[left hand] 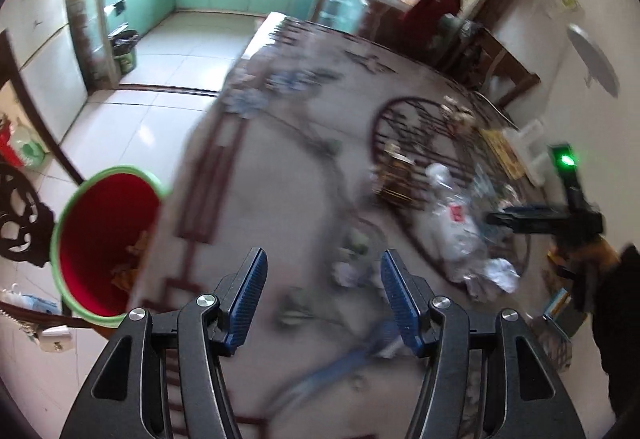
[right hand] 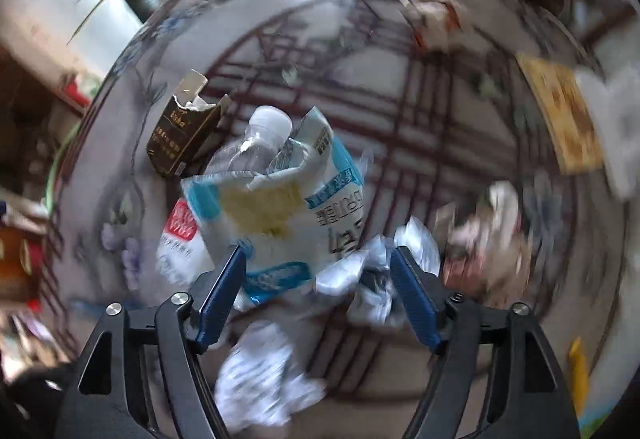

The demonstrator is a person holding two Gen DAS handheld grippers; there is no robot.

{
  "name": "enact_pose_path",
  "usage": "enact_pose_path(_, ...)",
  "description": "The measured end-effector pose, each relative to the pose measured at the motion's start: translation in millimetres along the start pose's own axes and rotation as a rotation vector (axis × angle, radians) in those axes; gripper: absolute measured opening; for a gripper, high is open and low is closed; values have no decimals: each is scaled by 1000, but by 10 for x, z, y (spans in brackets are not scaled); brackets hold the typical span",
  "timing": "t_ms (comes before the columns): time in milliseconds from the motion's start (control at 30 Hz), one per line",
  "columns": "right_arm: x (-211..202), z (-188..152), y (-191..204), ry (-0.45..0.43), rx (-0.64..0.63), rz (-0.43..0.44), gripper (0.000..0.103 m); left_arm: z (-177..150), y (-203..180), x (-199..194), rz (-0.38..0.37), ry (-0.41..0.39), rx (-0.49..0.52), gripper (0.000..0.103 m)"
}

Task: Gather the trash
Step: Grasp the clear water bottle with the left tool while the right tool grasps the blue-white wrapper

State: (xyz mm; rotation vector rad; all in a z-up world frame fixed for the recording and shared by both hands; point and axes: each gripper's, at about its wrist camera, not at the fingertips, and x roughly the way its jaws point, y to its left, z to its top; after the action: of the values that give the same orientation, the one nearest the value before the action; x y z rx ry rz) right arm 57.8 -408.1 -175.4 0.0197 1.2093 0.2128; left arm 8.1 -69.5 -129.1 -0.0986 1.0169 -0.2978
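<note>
left gripper [left hand: 323, 281] wide open, holding nothing | right gripper [right hand: 318, 281] spread around blue-white packet [right hand: 280, 207], not clamped | red bin [left hand: 102, 239] lower left

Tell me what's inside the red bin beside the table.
The red bin holds some brownish trash against its right wall, blurred, so what it is cannot be told. The table edge covers that side, and the bin's bottom is out of sight.
</note>
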Motion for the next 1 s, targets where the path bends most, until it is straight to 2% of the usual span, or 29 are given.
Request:
enact_pose_path(33,-21,12,-15,-18,3,49,39,-7,-142,34,-7,4,16,58)
enact_pose_path(100,-8,-5,-45,-19,29,131,23,-12,-401,104,-15,11,50,58)
enact_pose_path(133,28,-28,-52,-6,38,139,12,-10,-490,135,-23,17,61,58)
enact_pose_path(167,53,-56,-68,-5,48,151,6,-1,-605,188,-31,26,74,58)
enact_pose_path(233,11,-124,-151,-50,102,201,4,32,-788,292,-42,43,91,58)
enact_pose_path(400,-424,-383,-410,-228,243,278,3,175,-1166,581,-75,70,126,58)
enact_pose_path(533,-801,-631,-511,-330,310,246,3,276,-1419,939,-89,110,143,58)
enact_pose_path(600,-902,-695,-553,-346,338,226,3,310,-1538,1148,-97,151,149,58)
enact_pose_path(667,-906,-737,-613,-338,375,253,3,314,-1633,1326,-101,183,152,58)
enact_pose_path(767,-883,-742,-692,-348,429,230,14,291,-1737,1572,-91,228,161,58)
enact_pose_path(833,-873,-757,-728,-363,462,238,29,273,-1782,1706,-73,255,170,58)
enact_pose_path(900,-855,-732,-705,-367,468,242,39,251,-1780,1771,-67,268,169,58)
enact_pose_path(1000,-817,-660,-657,-357,447,234,44,224,-1765,1821,-89,270,154,58)
